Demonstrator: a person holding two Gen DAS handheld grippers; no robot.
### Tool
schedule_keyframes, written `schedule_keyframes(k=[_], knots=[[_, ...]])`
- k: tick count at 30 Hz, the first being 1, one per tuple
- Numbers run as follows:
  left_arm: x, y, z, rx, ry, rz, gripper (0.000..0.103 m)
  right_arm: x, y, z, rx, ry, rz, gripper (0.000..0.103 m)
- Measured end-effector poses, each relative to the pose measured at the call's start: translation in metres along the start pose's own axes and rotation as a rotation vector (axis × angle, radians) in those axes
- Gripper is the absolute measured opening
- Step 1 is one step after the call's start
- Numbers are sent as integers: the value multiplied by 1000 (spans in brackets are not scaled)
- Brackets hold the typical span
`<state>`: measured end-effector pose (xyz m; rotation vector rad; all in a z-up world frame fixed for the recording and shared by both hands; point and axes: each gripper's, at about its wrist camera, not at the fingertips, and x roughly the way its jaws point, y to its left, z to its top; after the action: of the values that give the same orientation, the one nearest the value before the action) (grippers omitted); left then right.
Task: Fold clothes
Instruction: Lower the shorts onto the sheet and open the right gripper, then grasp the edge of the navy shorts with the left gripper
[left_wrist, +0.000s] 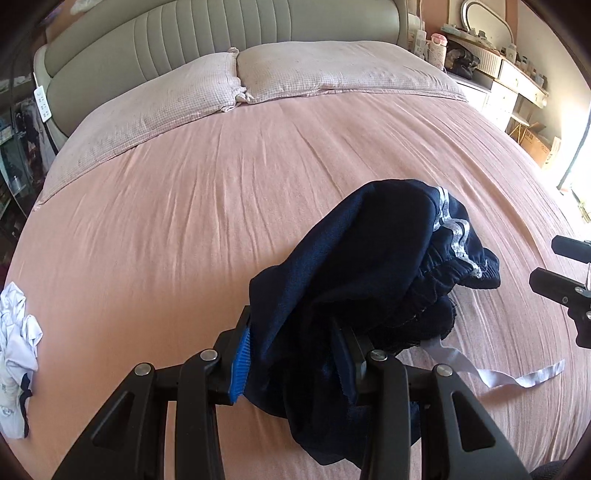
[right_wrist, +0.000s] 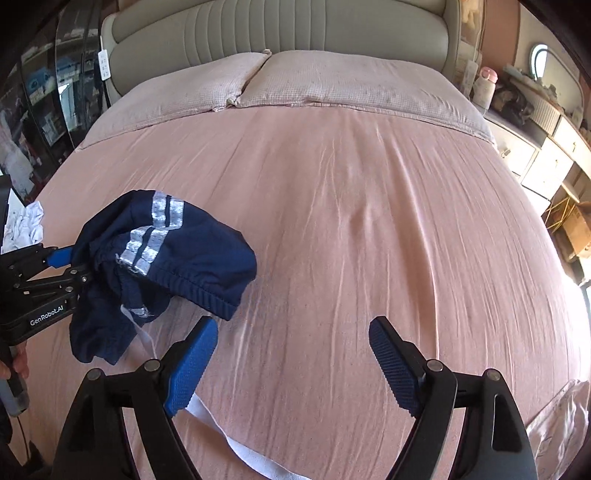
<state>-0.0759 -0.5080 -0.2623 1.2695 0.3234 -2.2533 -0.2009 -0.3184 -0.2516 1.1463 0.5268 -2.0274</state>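
Your left gripper (left_wrist: 295, 354) is clamped on the navy shorts (left_wrist: 369, 280), bunched fabric spilling over both jaws and hanging just above the pink bed sheet (left_wrist: 184, 240). Only your left camera catches the white garment (left_wrist: 14, 332) heaped at the bed's left edge in full, plus the white drawstring (left_wrist: 517, 376) trailing flat on the sheet to the right. Switch to your right camera and you get the shorts' side: two silvery-white stripes (right_wrist: 166, 214) and the ribbed hem, hidden from the other angle. It also shows your left gripper's body from outside, printed "GenRobot.AI" (right_wrist: 46, 317), with a hand (right_wrist: 14, 363) on its handle. Your right gripper (right_wrist: 291, 354) stands released, blue pads wide apart over bare sheet, nothing between them; the drawstring runs under its left finger.
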Motion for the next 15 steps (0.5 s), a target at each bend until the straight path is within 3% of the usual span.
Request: schedule_keyframes(k=[3,10,15], knots=[[5,15,0,-27,17,-5,36,7,2,5,6,6,-32,84],[15,35,-4,-53,43,-20,37,28,49,-5,-166,40,-119,84],[17,42,-4,-57,54,-60,37,34,68,-8,-195,18,-158,84]])
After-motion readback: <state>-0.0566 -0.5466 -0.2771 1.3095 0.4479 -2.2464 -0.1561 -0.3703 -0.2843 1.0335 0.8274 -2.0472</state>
